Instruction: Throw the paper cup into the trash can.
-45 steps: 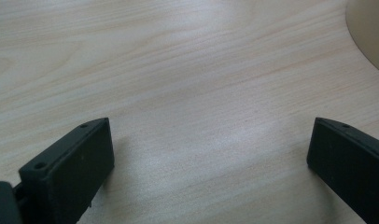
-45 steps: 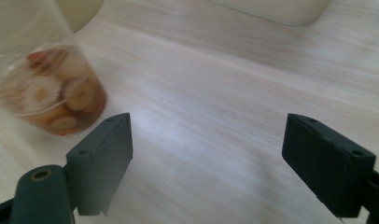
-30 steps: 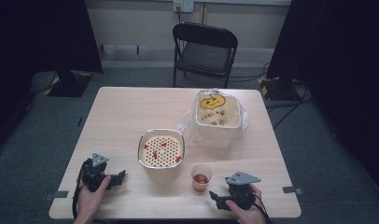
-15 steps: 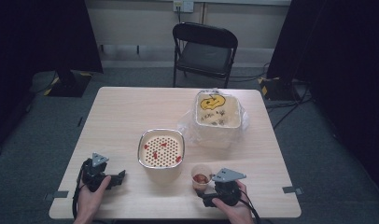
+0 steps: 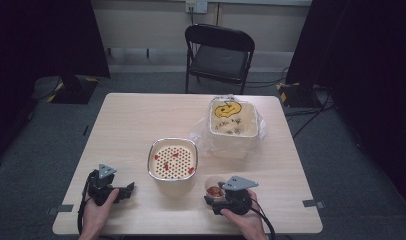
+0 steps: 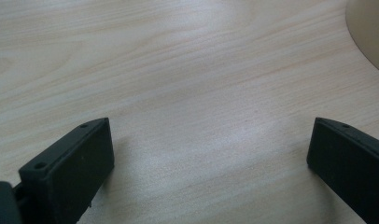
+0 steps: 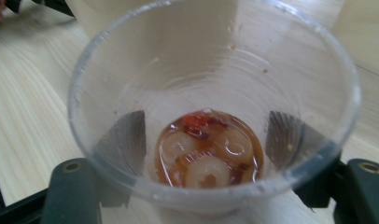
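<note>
Right gripper (image 5: pixel 217 200) brackets a clear plastic cup (image 5: pixel 214 186) at the near right of the table (image 5: pixel 126 125).

In the right gripper view its jaws stand on either side of the cup (image 7: pixel 211 107), seen through the wall; whether they press it cannot be told. The cup holds brown liquid with pale round pieces and red bits (image 7: pixel 207 147). The left gripper (image 5: pixel 125 191) rests at the near left, jaws wide apart over bare wood, holding nothing. A perforated strainer bowl (image 5: pixel 172 160) sits mid-table; a bag-lined bin (image 5: pixel 233 125) stands farther right.
</note>
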{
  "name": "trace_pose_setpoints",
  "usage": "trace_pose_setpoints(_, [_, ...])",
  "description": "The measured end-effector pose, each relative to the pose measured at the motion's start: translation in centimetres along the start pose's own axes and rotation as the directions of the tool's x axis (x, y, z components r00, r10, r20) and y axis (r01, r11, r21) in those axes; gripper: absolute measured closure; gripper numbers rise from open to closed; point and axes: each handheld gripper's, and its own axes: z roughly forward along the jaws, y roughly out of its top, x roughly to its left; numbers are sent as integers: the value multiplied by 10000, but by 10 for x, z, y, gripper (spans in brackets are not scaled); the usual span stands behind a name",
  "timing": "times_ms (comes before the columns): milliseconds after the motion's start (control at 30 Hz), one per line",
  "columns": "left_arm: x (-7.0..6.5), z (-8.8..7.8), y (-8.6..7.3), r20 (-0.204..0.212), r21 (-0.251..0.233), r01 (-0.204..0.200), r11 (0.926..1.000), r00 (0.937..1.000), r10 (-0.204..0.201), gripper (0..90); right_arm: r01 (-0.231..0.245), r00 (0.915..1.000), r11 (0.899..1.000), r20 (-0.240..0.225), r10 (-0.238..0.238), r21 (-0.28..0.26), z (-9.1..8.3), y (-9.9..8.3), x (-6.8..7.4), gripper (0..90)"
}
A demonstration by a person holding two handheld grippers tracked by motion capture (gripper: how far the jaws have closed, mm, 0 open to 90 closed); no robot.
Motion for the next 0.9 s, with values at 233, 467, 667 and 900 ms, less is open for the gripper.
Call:
trace_pose_setpoints(233, [0, 0, 0, 1, -1, 0, 10000, 10000, 0, 0, 57, 10000, 9999, 31, -56, -115, 5, 7, 0, 356])
trace_pose_setpoints(467, [0, 0, 0, 0, -2, 2, 10000, 10000, -2, 0, 60, 10000, 9995, 81, -57, -296, 1, 9, -2, 396])
trace_pose_setpoints(667, [0, 0, 0, 1, -4, 2, 10000, 10000, -2, 0, -146, 9988, 9965, 450, 183, -821, -14, 17, -10, 405])
trace_pose_setpoints(900, [0, 0, 0, 0, -4, 2, 10000, 10000, -2, 0, 81, 9962, 9864, 873, 64, -1641, -26, 32, -13, 413])
